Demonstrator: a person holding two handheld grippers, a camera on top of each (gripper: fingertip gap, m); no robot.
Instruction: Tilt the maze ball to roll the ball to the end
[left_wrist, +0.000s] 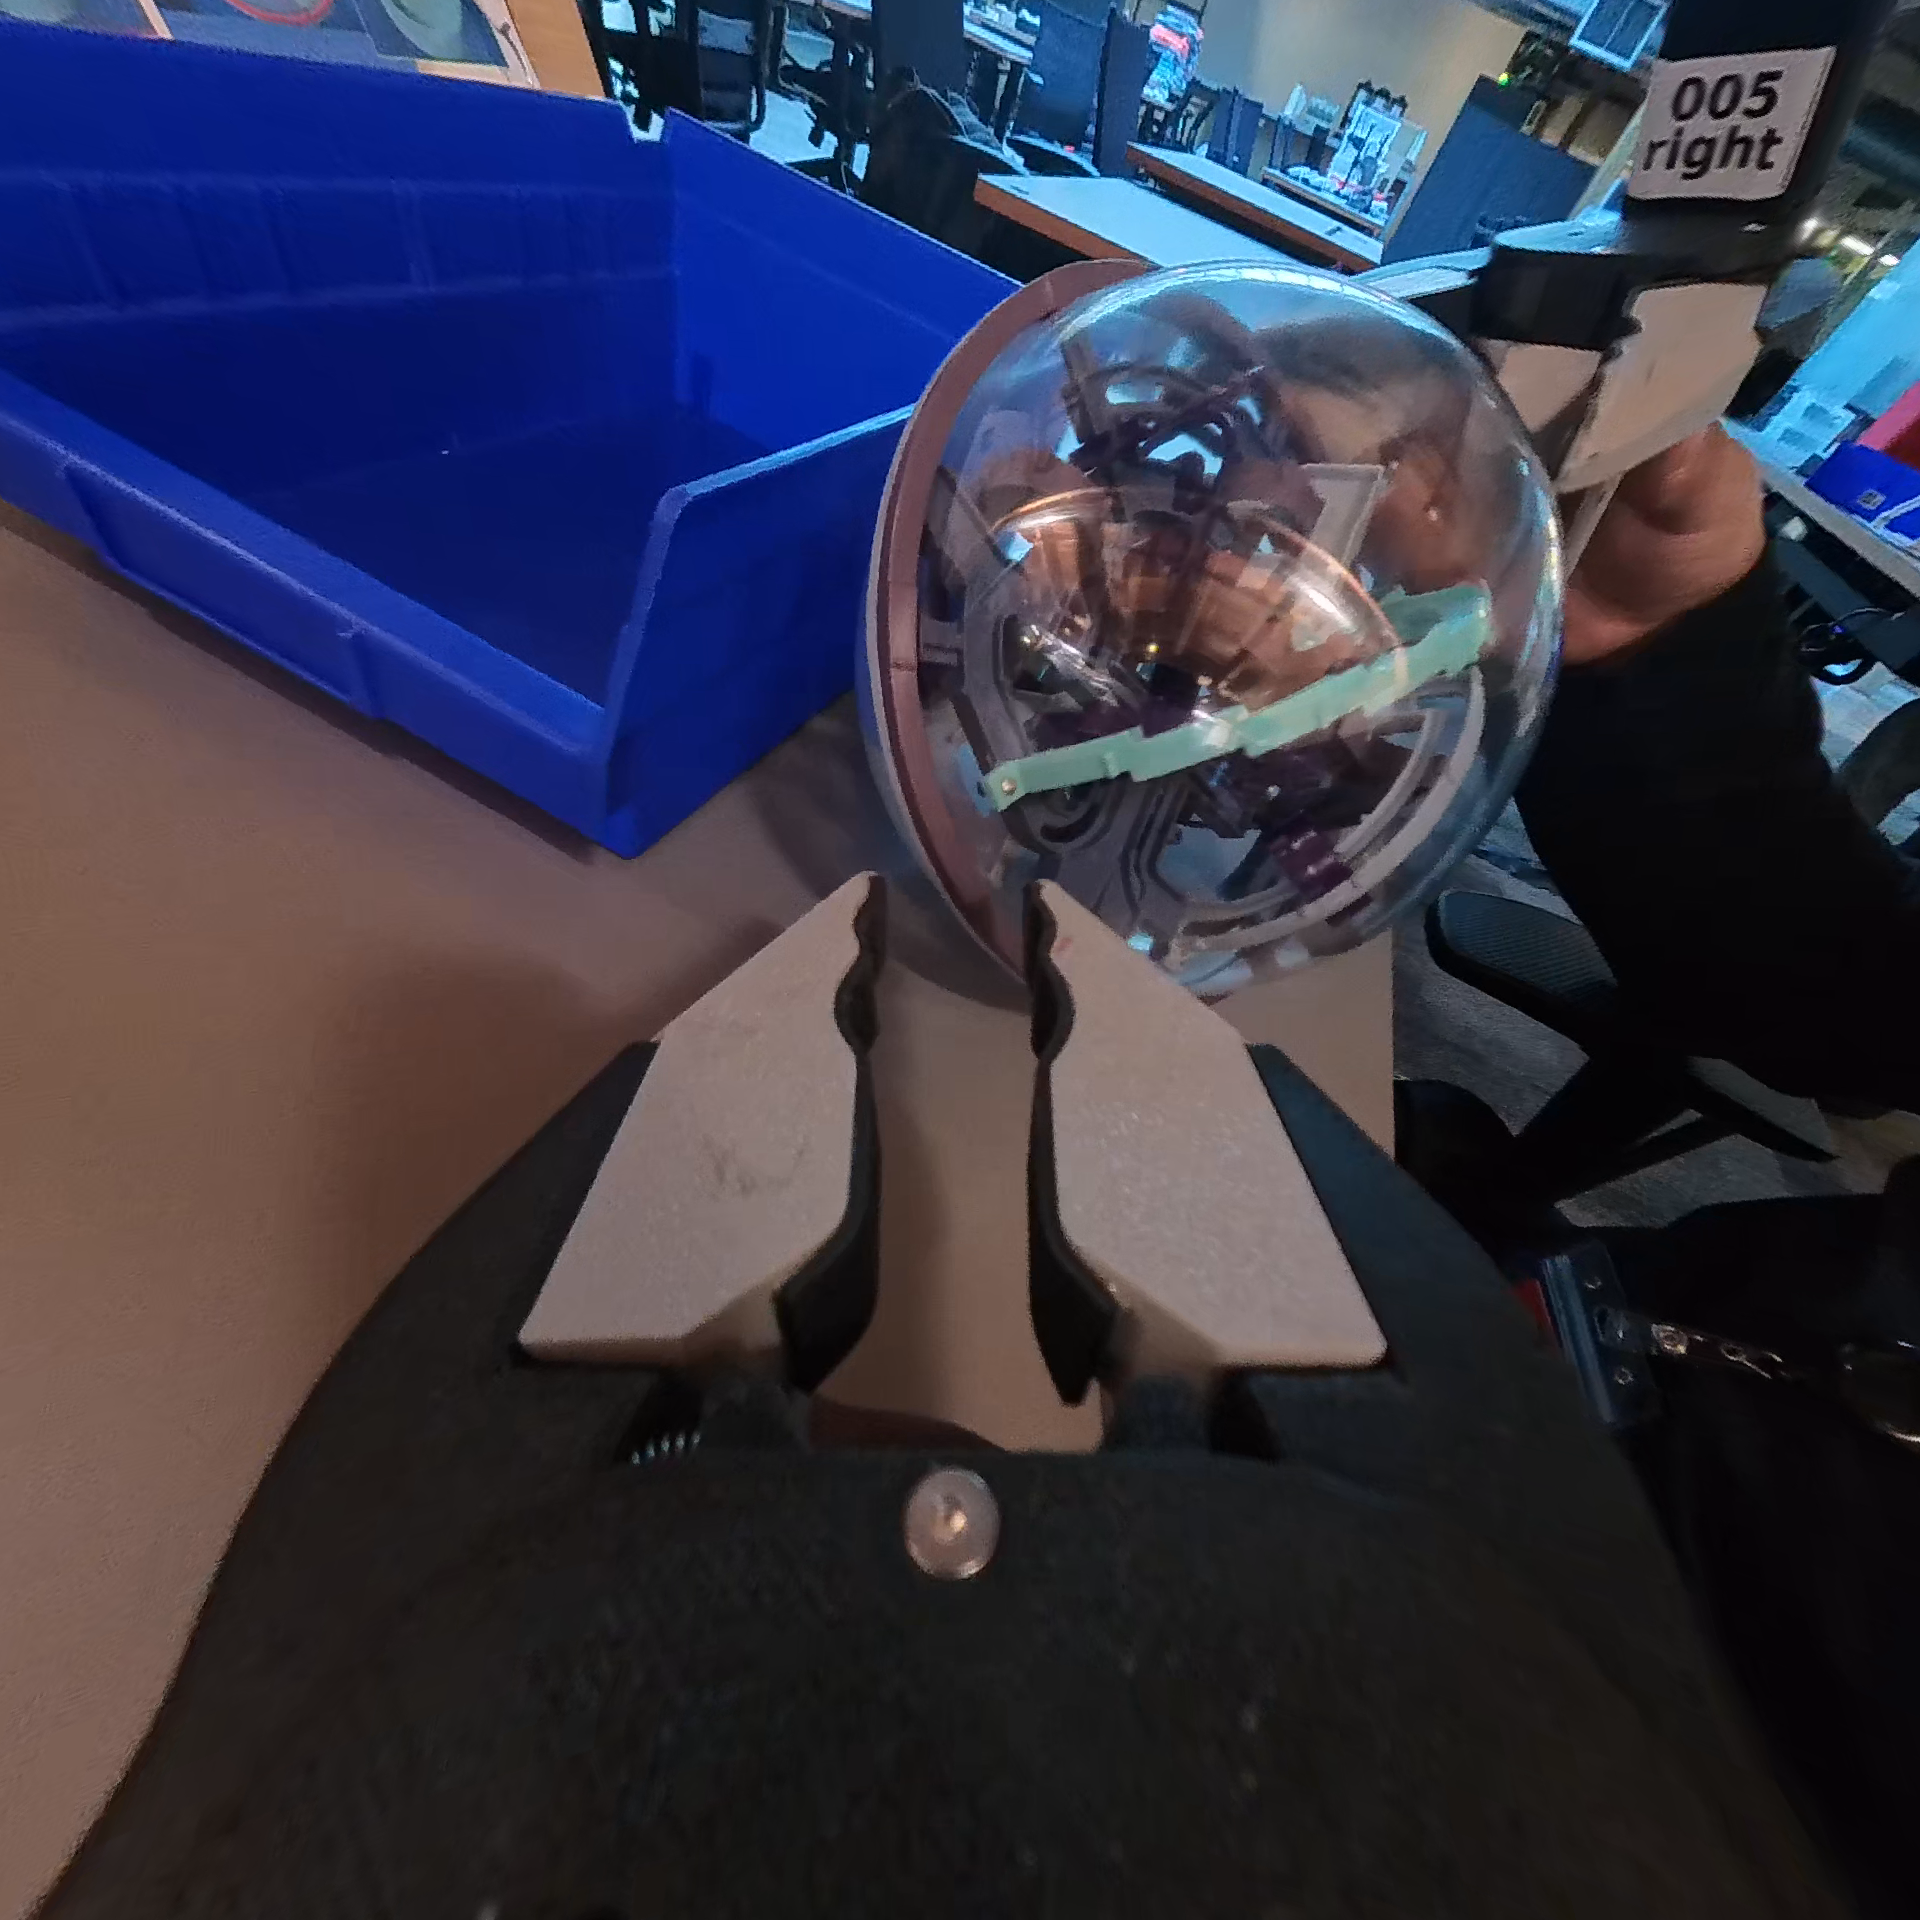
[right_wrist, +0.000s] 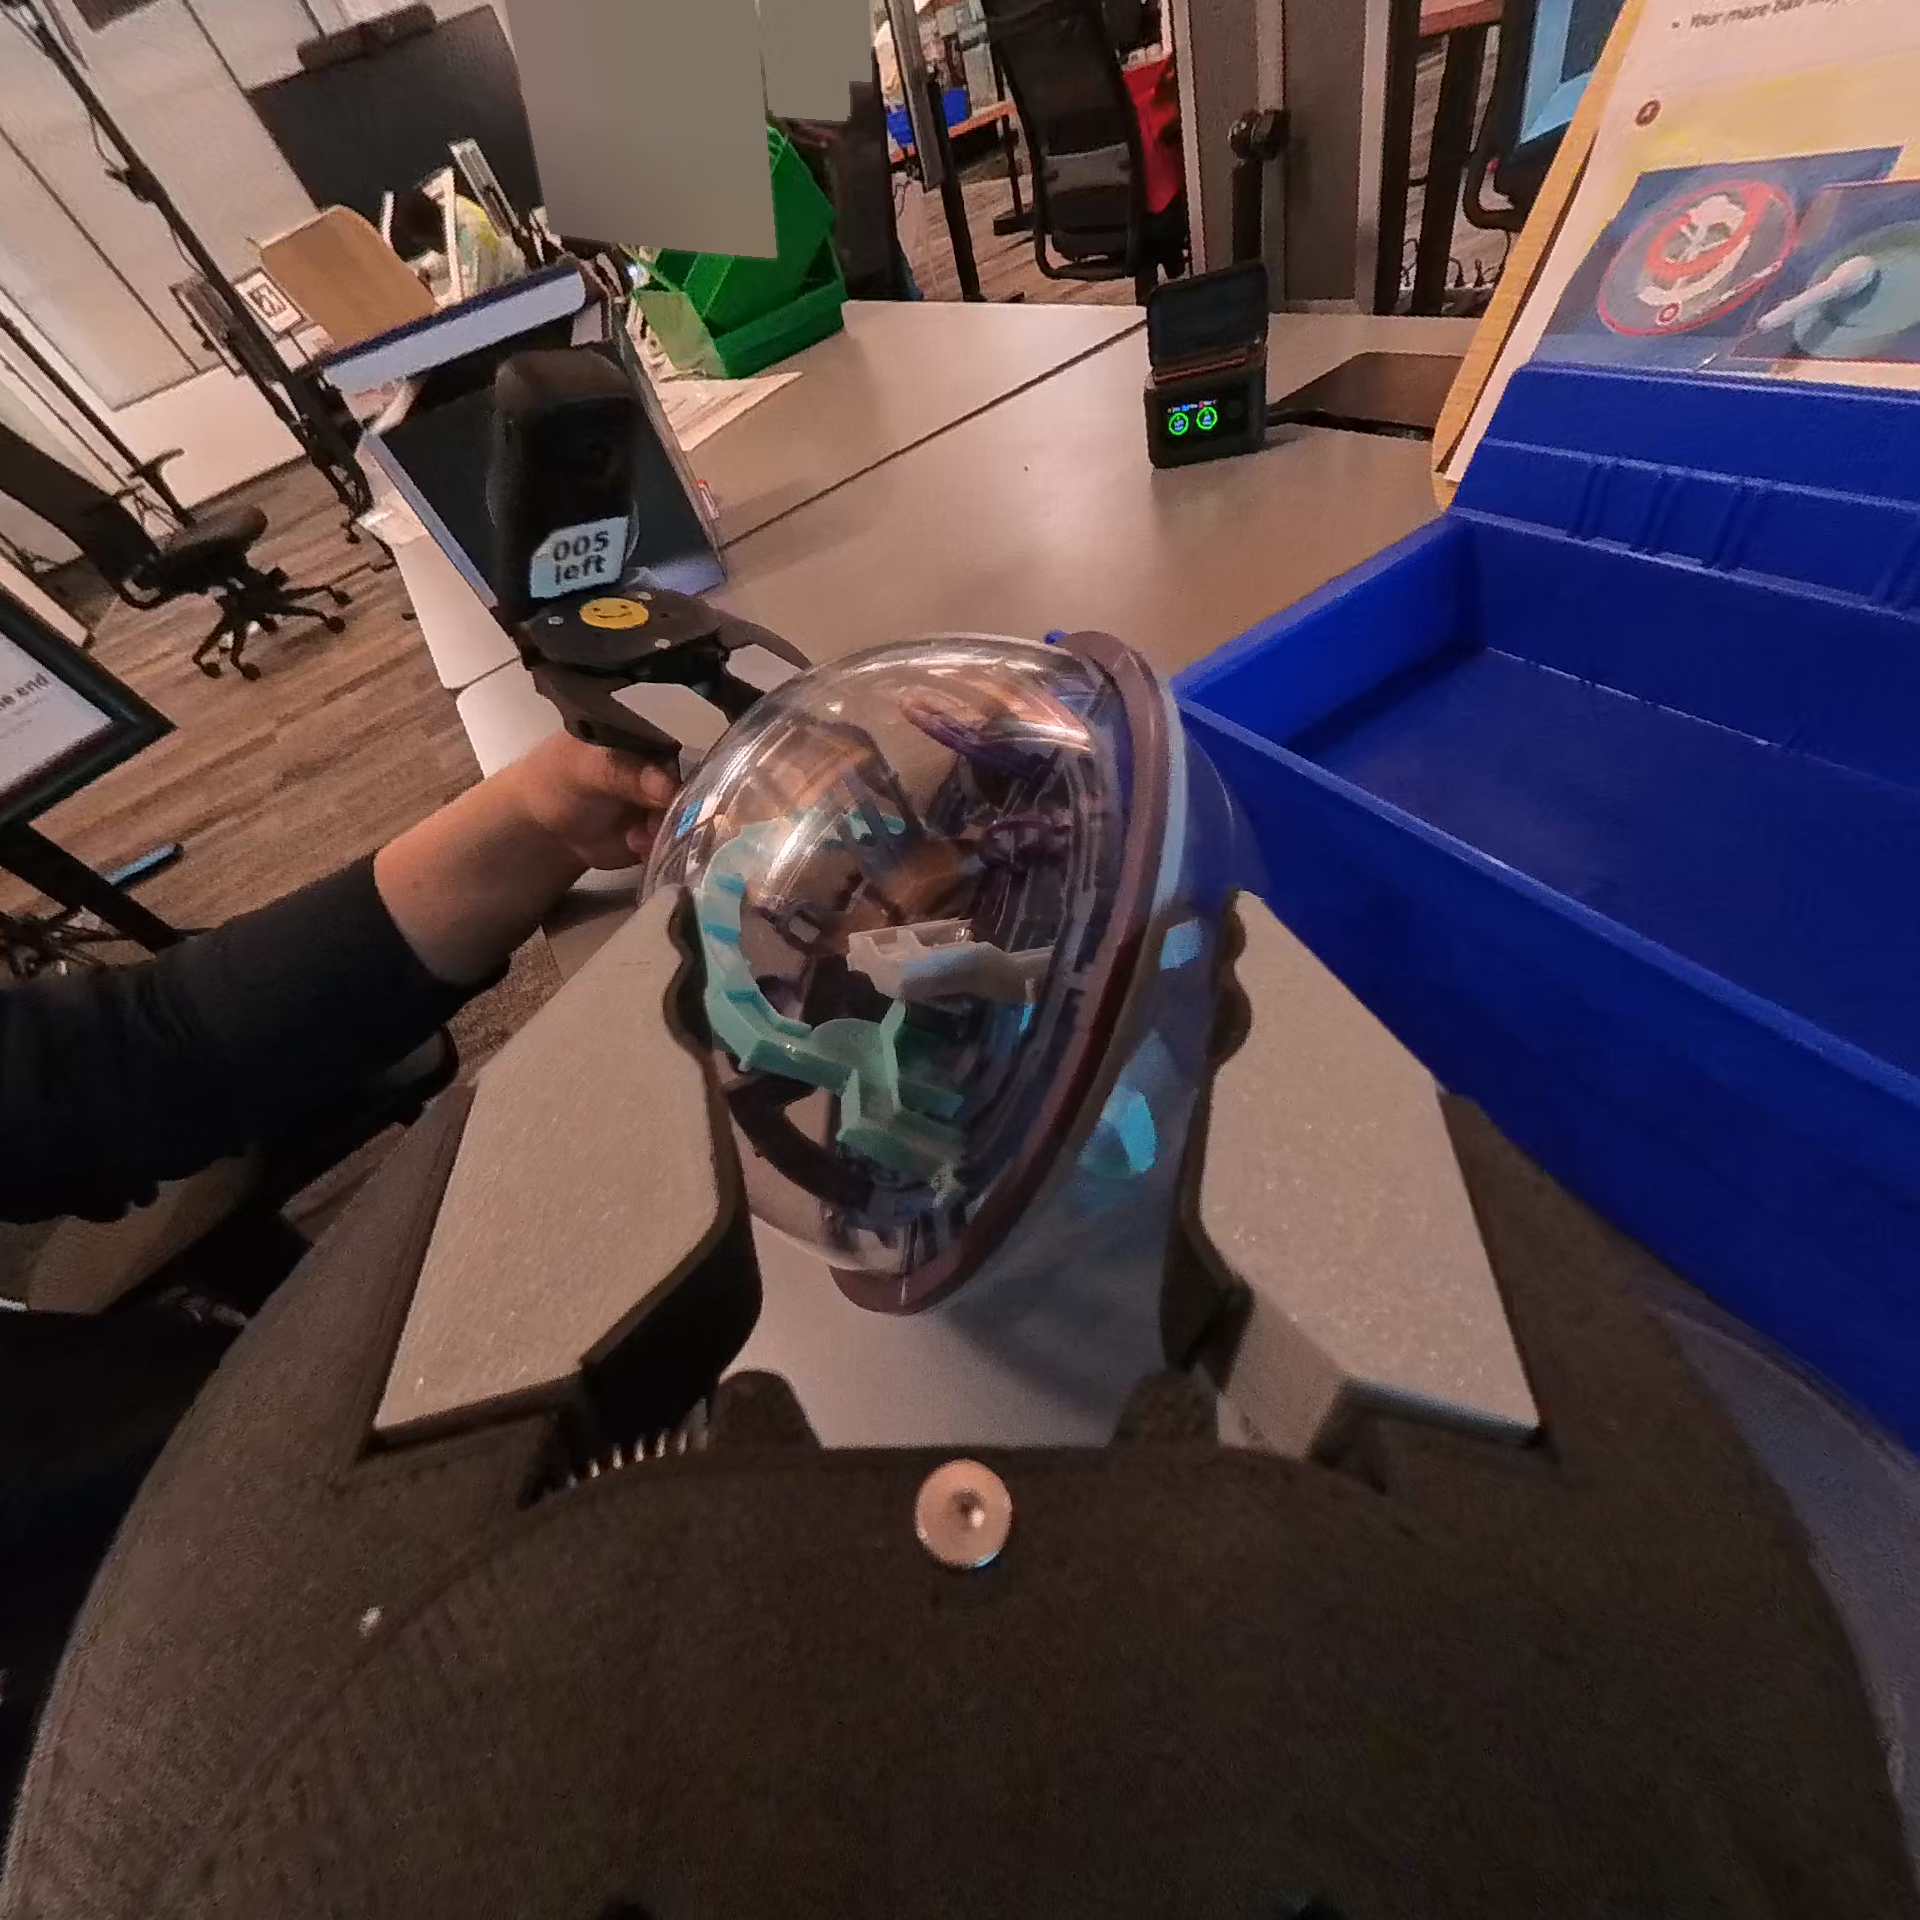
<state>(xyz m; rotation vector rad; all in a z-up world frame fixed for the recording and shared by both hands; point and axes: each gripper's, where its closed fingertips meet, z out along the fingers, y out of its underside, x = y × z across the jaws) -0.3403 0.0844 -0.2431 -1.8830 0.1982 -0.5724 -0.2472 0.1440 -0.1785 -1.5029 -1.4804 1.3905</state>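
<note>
Across the left wrist view, from left edge to right:

- Blue bin (left_wrist: 395, 499): upper left of frame, resting on the tan tabletop (left_wrist: 208, 1039), its open front facing the lower right.
- Left gripper (left_wrist: 954, 914): bottom centre. Fingers stand a narrow way apart with only tabletop showing between the black pads; nothing is pinched. The tips reach just under the lower edge of the globe (whether the right-hand tip touches the shell cannot be told).
- Maze ball (left_wrist: 1205, 623): centre right, a clear sphere with a dark maroon seam ring tilted off vertical, and green, purple and grey tracks inside. It is raised off the table, just beside the bin's corner.
- Small ball: not to be made out with certainty among the tracks.
- Right gripper (right_wrist: 956, 987): in this view only its body shows, at the upper right, behind the globe.

Across the right wrist view, from left edge to right:

- Person's hand (right_wrist: 592, 800) in a dark sleeve: left of centre, holding the left gripper's handle.
- Right gripper: bottom centre, fingers (right_wrist: 582, 1122) spread wide and pressed on opposite sides of the maze ball, which fills the frame's middle.
- Blue bin: right side of frame.
</note>
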